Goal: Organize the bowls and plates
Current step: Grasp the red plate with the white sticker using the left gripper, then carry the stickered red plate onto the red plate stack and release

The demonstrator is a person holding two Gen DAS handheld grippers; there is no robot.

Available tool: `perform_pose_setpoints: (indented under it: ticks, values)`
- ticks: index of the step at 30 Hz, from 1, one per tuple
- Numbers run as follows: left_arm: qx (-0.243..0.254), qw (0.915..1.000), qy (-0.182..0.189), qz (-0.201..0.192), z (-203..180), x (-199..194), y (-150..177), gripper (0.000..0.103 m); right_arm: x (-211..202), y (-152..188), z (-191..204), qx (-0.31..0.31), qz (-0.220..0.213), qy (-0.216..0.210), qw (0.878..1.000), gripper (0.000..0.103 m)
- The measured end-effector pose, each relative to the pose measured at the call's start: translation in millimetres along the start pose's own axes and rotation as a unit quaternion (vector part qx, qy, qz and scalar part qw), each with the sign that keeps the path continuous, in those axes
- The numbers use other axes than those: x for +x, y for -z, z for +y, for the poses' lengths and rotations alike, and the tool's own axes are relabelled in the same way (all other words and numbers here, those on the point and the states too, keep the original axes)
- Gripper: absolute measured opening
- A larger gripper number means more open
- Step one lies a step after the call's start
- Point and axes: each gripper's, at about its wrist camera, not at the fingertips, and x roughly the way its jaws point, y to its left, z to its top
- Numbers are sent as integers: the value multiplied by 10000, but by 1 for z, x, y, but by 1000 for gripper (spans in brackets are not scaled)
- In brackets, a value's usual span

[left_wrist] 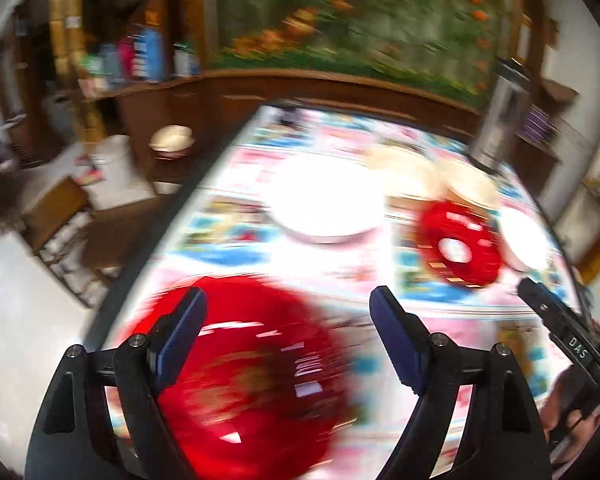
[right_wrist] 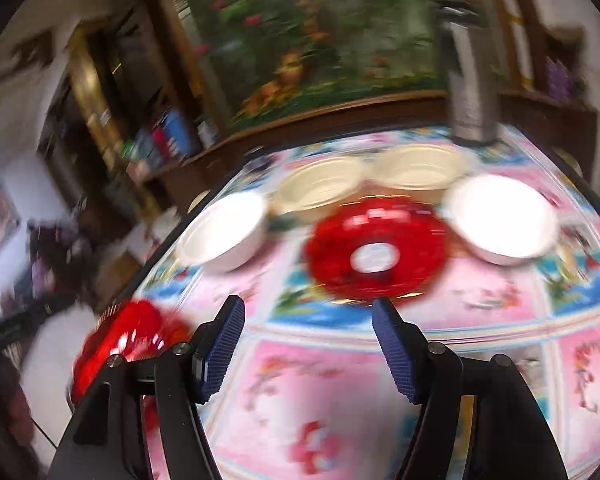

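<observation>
Both the left hand-held gripper (left_wrist: 288,334) and right hand-held gripper (right_wrist: 308,346) gape wide, gripping nothing. On the patterned tabletop (right_wrist: 480,300): red plates (right_wrist: 376,252), white bowls (right_wrist: 504,220), and a grey canister (right_wrist: 470,92) behind.

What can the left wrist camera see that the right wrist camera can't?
Only the left wrist camera shows the left tool, open and empty, the right tool poking in at its right edge, and a round container beyond the table's left side.

Only the right wrist camera shows the right tool's open, empty fingers.

Both show the red plate with the white middle, the other red dish, white bowls, cream bowls and the pink tablecloth.
</observation>
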Motion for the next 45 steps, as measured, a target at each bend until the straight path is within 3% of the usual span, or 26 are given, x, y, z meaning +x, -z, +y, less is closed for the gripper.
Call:
perform_pose_setpoints:
  ticks: [7, 15, 24, 26, 27, 29, 30, 35, 45]
  values:
    - [54, 9937, 467, 1019, -85, 90, -33, 84, 19, -24, -87, 1223, 192, -389, 9915, 70]
    - [-230, 9818, 445, 1831, -121, 161, -38, 84, 63, -22, -122, 2045, 619, -484, 9757, 66]
    - [-125, 9829, 330, 1805, -131, 188, -41, 80, 103, -21, -139, 2531, 1006, -463, 9611, 46]
    - [-88, 9825, 366, 1826, -130, 189, -39, 63, 107, -24, -139, 2526, 1007, -446, 9613, 43]
    - [-3, 9838, 299, 1765, -131, 189, -38, 61, 109, -25, -138, 2504, 1004, -412, 9620, 39]
    - [102, 9860, 288, 1638, -134, 189, -39, 48, 114, -25, -137, 2459, 1052, -340, 9630, 25]
    - [145, 9865, 307, 1604, -134, 188, -39, 46, 115, -25, -136, 2451, 1068, -303, 9631, 15]
    - [436, 9873, 285, 1503, -141, 181, -34, 27, 116, -20, -136, 2478, 1105, -308, 9620, 13]
    - [736, 9862, 347, 1444, -131, 145, 2, 27, 87, 3, -129, 2445, 1309, -312, 9603, 13]
